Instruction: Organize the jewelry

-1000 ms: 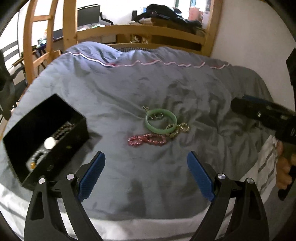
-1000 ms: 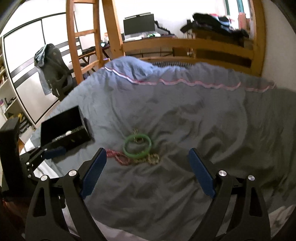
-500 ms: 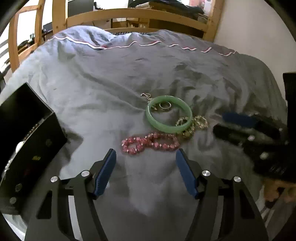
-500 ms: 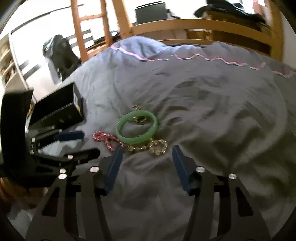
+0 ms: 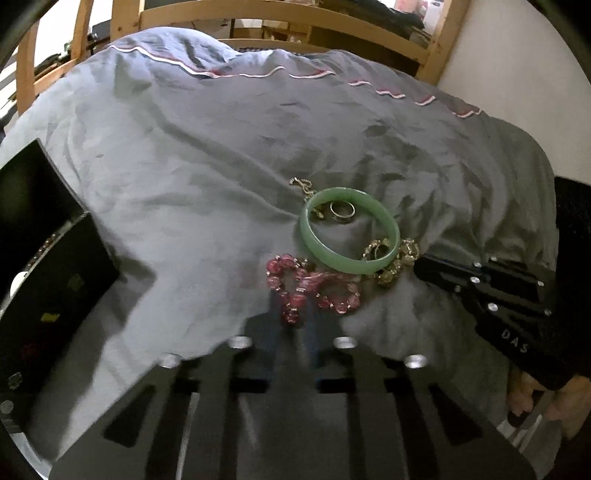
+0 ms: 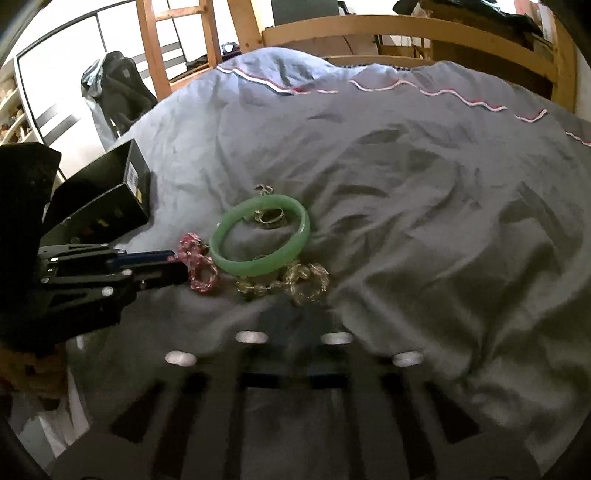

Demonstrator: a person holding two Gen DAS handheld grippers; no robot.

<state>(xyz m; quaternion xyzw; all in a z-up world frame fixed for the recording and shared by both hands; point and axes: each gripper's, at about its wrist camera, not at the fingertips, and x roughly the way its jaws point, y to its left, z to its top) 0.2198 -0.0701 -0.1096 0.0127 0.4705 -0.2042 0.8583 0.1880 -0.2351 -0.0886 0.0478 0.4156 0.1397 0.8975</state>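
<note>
A pile of jewelry lies on the grey duvet [image 5: 184,206]: a green bangle [image 5: 351,230] with a silver ring [image 5: 342,209] inside it, a pink bead bracelet [image 5: 310,290] and a gold bead bracelet [image 5: 397,258]. My left gripper [image 5: 291,314] has its blue fingers closed on the near part of the pink bracelet. My right gripper [image 6: 295,306] is closed at the gold bracelet [image 6: 295,282], though motion blur hides whether it has hold of it. The green bangle [image 6: 260,236] lies just beyond it.
An open black jewelry box [image 5: 40,251] with beads inside sits on the duvet at the left; it also shows in the right wrist view [image 6: 99,199]. A wooden bed frame [image 6: 406,26] runs along the back. A chair with clothes [image 6: 114,88] stands beyond the bed.
Both grippers came down and forward to the pile and their jaws closed, the left on the pink bracelet, the right at the gold bracelet.
</note>
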